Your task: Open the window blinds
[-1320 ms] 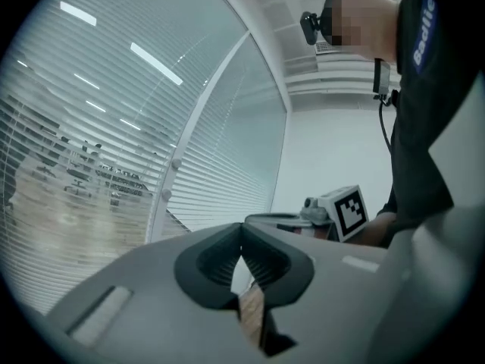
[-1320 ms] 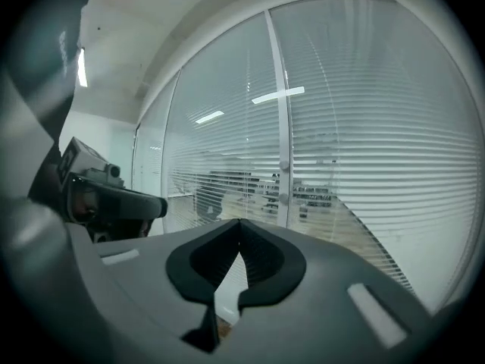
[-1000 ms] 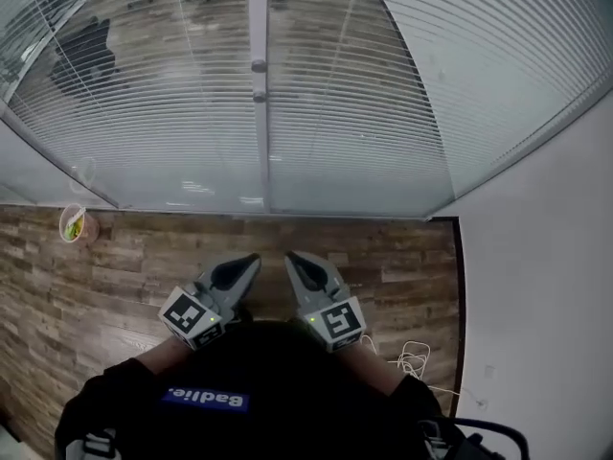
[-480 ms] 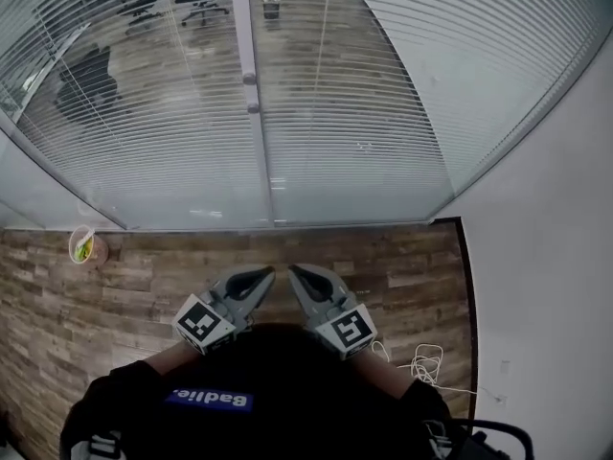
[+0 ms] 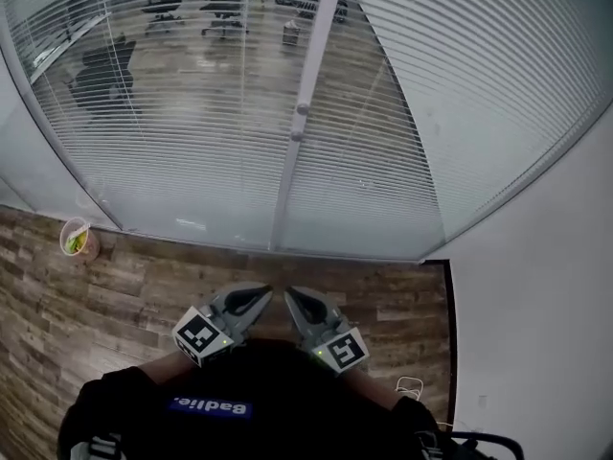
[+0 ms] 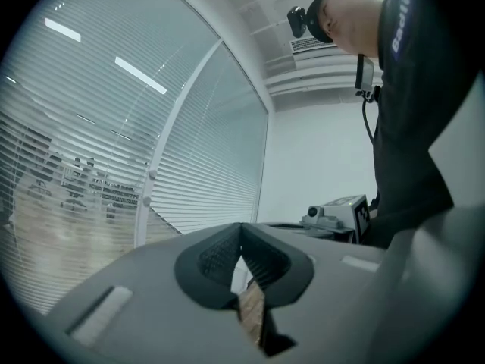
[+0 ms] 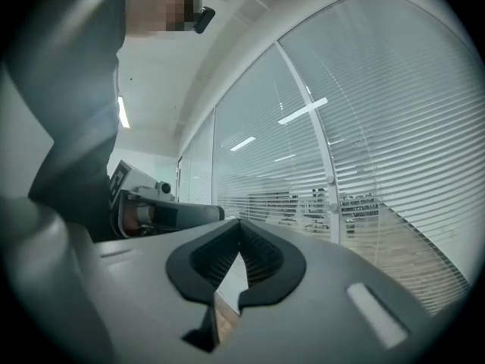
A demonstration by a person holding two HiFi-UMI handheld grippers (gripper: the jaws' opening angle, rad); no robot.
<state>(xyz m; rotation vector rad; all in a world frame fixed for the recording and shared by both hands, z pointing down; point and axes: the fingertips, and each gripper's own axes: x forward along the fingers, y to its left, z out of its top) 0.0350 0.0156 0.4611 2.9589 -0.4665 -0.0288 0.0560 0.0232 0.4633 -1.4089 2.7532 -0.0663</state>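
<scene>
White slatted window blinds [image 5: 192,123] cover the glass wall ahead, and a room with chairs shows dimly between the slats. A white frame post [image 5: 287,180] with two small knobs [image 5: 299,123] divides the panels. Both grippers are held close to my body, well short of the glass. My left gripper [image 5: 263,297] and right gripper [image 5: 289,297] point towards each other, each with its jaws together and nothing between them. In the left gripper view the jaw tips [image 6: 241,227] meet before the blinds [image 6: 83,150]. The right gripper view shows its tips [image 7: 239,223] meeting too, with the blinds [image 7: 379,165] behind.
A cup [image 5: 77,240] stands on the wood floor [image 5: 115,305] at the left, by the glass. A white wall [image 5: 536,305] closes the right side. A thin white cable [image 5: 410,387] lies on the floor near that wall.
The head view has swung, so the frame post now stands further right and leans. Both grippers sit lower in the picture, still close together and shut.
</scene>
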